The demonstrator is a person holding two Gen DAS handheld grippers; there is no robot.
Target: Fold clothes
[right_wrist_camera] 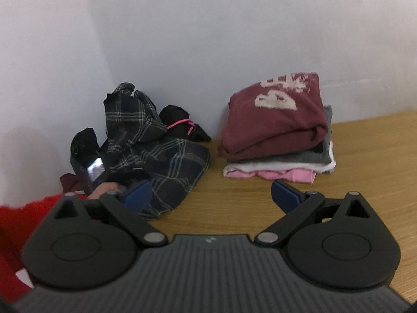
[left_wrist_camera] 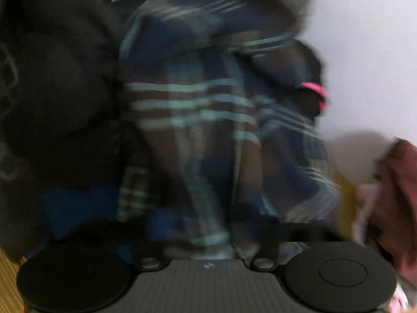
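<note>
Two heaps of clothes sit on the wooden desk (right_wrist_camera: 234, 203), close to the white wall (right_wrist_camera: 208, 26). On the right is a neat stack (right_wrist_camera: 276, 135): a dark red top with white letters on top, then grey, white and pink ones under it, all folded flat. On the left a checked shirt (right_wrist_camera: 166, 161) lies all scrunched up, and a black thing with a pink strap (right_wrist_camera: 182, 122) sits on it at the back.

The right tongs (right_wrist_camera: 212, 194) are wide apart and hold nothing. They hang over bare desk between the two heaps. The left tongs (right_wrist_camera: 90, 169) are down in the left side of the checked heap. Their own camera is very blurry and full of checked cloth, so I cannot tell if they are pinching it.

I think the shirt is soft, light and floppy. It will droop and not keep its shape. A thin edge or a corner is the best place to pinch, not a fat lump. I cannot see the collar or the sleeves in the heap. The black thing may come up with it.
</note>
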